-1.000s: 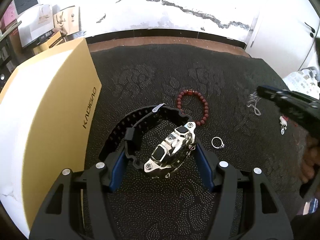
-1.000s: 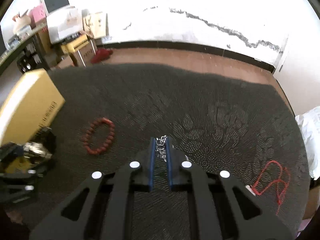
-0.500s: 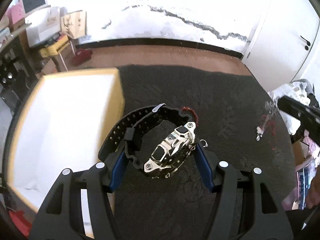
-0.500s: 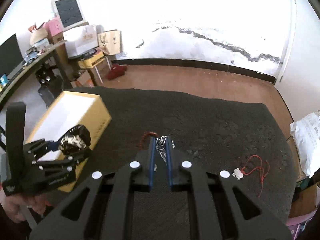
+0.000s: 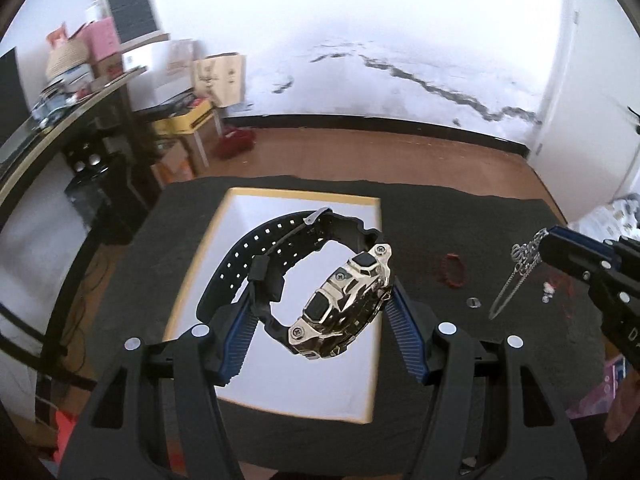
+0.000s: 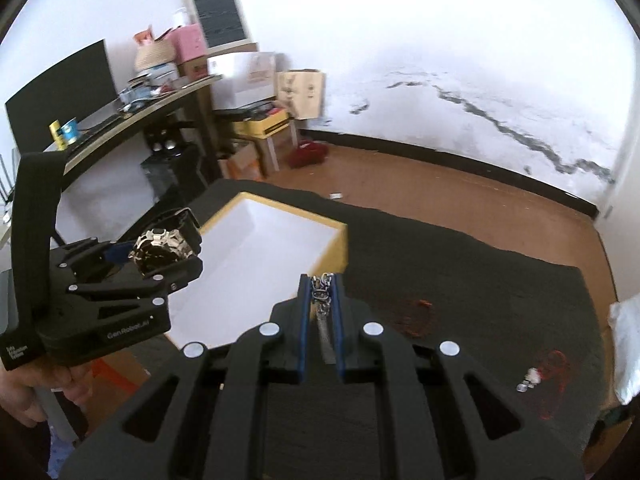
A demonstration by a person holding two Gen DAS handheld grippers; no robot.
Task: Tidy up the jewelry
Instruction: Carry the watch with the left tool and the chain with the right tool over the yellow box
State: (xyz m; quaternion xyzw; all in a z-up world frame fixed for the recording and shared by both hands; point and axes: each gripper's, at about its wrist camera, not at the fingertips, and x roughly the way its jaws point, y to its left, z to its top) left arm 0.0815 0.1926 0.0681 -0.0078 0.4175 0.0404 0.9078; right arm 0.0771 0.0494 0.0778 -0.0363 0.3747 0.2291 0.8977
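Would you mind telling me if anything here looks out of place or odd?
Nothing looks damaged. The watch hangs tilted over the open box, while the red bracelet and ring lie loose on the dark cloth.

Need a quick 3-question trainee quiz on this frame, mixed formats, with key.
1. True or false: the left tool holds the watch above the open box.
2. What hangs from the right tool? A) red bead bracelet B) silver chain C) ring
3. Fill in: the red bead bracelet lies on the dark ____.

Key:
1. true
2. B, the silver chain
3. mat
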